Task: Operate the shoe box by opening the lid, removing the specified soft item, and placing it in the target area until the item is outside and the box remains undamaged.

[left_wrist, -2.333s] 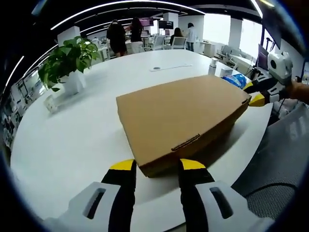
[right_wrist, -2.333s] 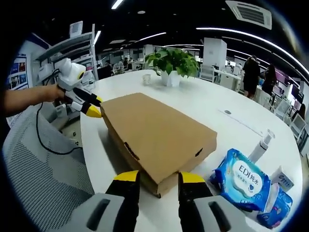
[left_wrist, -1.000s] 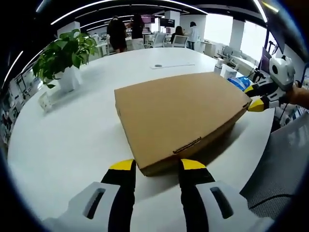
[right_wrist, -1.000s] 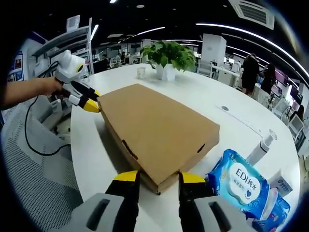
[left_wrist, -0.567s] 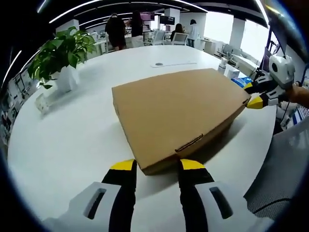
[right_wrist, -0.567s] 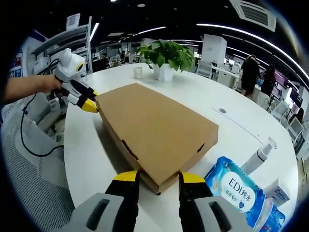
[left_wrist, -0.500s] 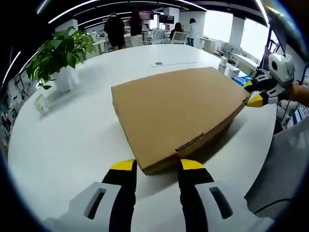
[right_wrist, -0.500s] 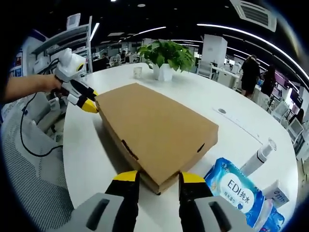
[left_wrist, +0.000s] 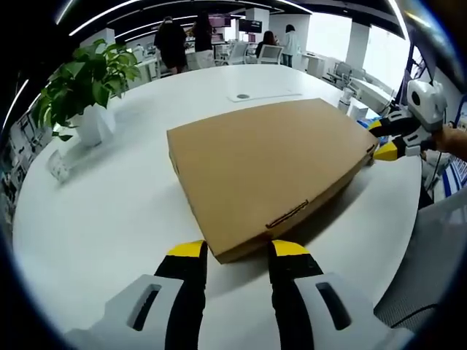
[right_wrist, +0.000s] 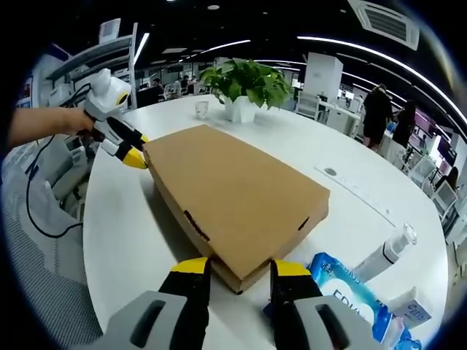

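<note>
In the left gripper view, a plant (left_wrist: 82, 87) in a white pot stands at about 10 o'clock on the white table (left_wrist: 102, 211), well apart from the box (left_wrist: 266, 164). The brown box lies flat in the middle with its lid closed, and one corner of it points down to 6 o'clock. The left gripper (left_wrist: 233, 251) has its jaws apart, one yellow tip on each side of this near corner, just beside the box; whether the tips touch the cardboard I cannot tell. At 3 o'clock the right gripper (left_wrist: 384, 140) comes in at the far corner of the box, held by a hand (left_wrist: 454, 138). At 12 o'clock some people stand far behind the table. In the right gripper view, the left gripper (right_wrist: 131, 149) is at 10 o'clock, its yellow tips at the far corner of the box (right_wrist: 233, 193), and an arm (right_wrist: 44, 124) holds it. The plant (right_wrist: 241, 87) is at 12 o'clock behind the box. The right gripper (right_wrist: 241, 268) also stands released, its two tips on both sides of the near box corner at 6 o'clock. At 4 o'clock a blue tissue pack (right_wrist: 354, 302) lies on the table (right_wrist: 124, 240) near the box, and beside it a small white bottle (right_wrist: 387, 251) stands. The soft item is not seen, as the lid is closed.
</note>
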A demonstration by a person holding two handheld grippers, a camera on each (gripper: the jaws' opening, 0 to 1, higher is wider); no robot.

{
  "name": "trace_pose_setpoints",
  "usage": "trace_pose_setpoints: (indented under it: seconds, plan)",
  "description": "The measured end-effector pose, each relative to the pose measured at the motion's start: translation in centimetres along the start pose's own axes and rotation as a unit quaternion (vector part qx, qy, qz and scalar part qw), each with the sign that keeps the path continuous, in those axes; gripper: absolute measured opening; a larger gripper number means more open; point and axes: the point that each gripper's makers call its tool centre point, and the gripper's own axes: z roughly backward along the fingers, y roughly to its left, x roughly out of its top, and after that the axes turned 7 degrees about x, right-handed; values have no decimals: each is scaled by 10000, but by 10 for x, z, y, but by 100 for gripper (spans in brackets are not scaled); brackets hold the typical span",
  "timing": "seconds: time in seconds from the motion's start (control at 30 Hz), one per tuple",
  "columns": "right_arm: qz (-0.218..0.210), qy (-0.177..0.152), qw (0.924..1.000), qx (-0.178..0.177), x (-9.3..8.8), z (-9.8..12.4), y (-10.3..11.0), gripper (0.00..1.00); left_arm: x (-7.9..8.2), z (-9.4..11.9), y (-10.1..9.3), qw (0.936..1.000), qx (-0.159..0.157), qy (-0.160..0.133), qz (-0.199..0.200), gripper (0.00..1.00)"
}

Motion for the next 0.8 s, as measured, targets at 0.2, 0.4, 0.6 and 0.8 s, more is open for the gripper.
trace_pose_setpoints:
  seconds: [0.2, 0.4, 0.6, 0.8]
  plan:
    - [18, 31, 10000, -15, 3, -3, -6, 29, 6, -5, 3, 10000, -9, 3, -12, 33]
    - [-5, 51, 10000, -50, 3, -4, -11, 29, 11, -10, 4, 10000, -36, 5, -67, 33]
    - [-12, 45, 10000, -42, 3, -4, -11, 29, 10, -9, 5, 10000, -26, -11, -46, 32]
    - [-103, -67, 9999, -80, 6, 2, -10, 29, 8, 0, 8, 9999, 6, -79, 106, 33]
